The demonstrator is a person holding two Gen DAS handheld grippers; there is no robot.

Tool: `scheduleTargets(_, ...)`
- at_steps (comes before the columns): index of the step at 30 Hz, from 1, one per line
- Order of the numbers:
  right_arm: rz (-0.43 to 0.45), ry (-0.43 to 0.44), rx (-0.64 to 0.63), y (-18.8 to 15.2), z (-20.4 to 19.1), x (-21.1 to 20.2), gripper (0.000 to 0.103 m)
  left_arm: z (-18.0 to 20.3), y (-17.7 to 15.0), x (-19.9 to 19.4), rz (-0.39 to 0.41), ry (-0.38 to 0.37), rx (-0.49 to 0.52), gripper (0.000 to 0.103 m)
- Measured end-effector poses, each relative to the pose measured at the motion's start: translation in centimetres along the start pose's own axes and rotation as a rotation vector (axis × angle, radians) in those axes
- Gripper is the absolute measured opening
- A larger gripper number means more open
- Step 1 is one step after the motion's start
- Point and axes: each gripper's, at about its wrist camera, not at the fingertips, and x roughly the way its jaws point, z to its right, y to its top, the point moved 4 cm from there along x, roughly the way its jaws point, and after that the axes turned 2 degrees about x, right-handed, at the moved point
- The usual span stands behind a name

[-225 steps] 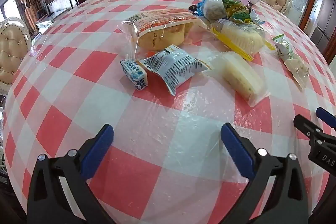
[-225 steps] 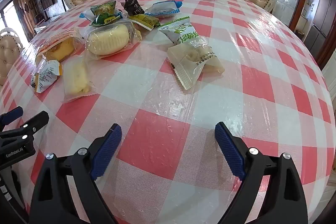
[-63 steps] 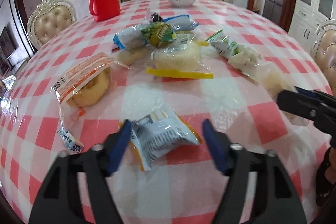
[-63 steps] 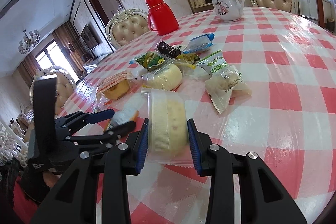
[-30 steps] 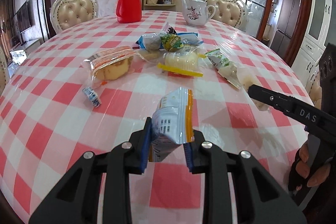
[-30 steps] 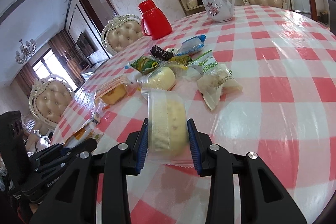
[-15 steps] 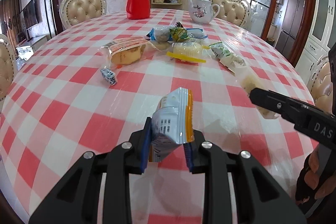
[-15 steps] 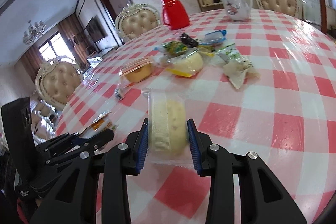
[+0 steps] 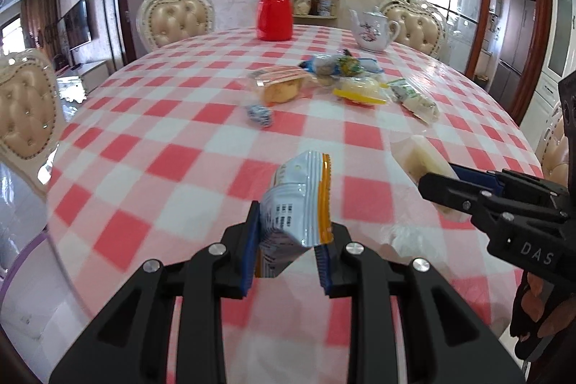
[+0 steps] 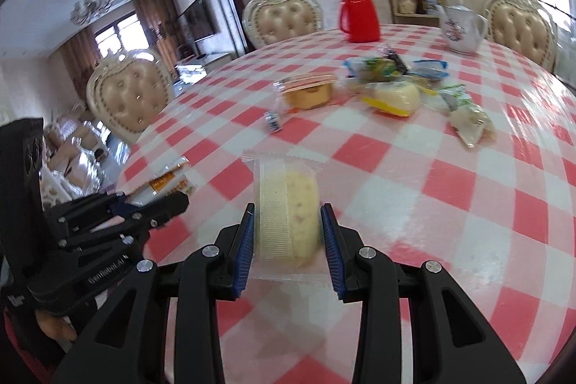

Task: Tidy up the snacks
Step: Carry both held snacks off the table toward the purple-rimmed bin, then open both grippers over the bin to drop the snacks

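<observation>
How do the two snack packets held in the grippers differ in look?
The left gripper holds a printed white-and-orange packet; the right gripper holds a clear-wrapped pale cake. The packet hides its contents; the cake shows through. Both are clamped above the checked table.

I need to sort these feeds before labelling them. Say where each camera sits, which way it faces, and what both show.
Left wrist: sits on the left hand-held gripper, looks down across the checked table; its jaws pinch a white-and-orange packet; the right hand-held gripper and fingers show at right.
Right wrist: sits on the right hand-held gripper, clamped on a clear-wrapped cake; the left hand-held gripper shows at left.
Shared: red flask, teapot, snack pile.
</observation>
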Motion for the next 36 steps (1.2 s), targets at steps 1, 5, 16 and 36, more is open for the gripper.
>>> scheduleTargets(1, -0.004, 0.006, -0.013, -0.1, -0.6, 0.1, 0.036, -0.8, -0.3, -0.8, 0.005, 0.009, -0.009, 0.028)
scheduleTargets(5, -0.022, 0.029, -0.067, -0.5, -3.4, 0.5, 0.036, -3.4, -1.3, -2.9, 0.022, 0.038, -0.034, 0.028)
scheduleTargets(16, -0.08, 0.103, -0.204, -1.9, -11.3, 2.3, 0.036, -9.7, -3.0, -6.9, 0.048, 0.102, -0.117, 0.028)
scheduleTargets(36, -0.222, 0.314, -0.567, -7.6, -28.6, 5.3, 0.036, -23.4, -7.3, -11.9, -0.074, 0.377, -0.149, 0.028)
